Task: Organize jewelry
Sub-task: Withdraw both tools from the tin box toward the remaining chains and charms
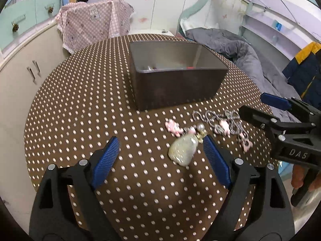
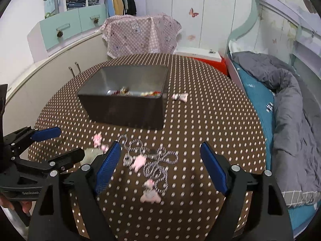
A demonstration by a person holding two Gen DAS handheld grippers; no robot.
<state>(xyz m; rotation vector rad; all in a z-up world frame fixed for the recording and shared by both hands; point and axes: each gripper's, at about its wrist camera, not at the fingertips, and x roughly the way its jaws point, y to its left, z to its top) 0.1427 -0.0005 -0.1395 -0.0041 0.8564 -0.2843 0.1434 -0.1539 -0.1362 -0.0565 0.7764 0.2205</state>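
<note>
A dark grey box (image 1: 176,88) (image 2: 128,108) stands on the round brown dotted table (image 1: 80,110) (image 2: 210,120), with several small jewelry pieces in its bottom. In front of it lie a pale green stone pendant (image 1: 183,149) (image 2: 89,156) and a tangled black-and-white cord with pink charms (image 1: 224,126) (image 2: 152,164). My left gripper (image 1: 161,147) is open, low over the table, with the pendant between its fingers, untouched. My right gripper (image 2: 160,154) is open over the cord, gripping nothing. A small pink charm (image 2: 181,96) lies right of the box.
A bed with a grey quilt (image 2: 286,104) runs along the table's right side. White cabinets (image 1: 26,76) and a pink patterned cloth (image 2: 140,34) stand behind the table. A hand (image 1: 301,175) holds the right gripper's handle at the left wrist view's right edge.
</note>
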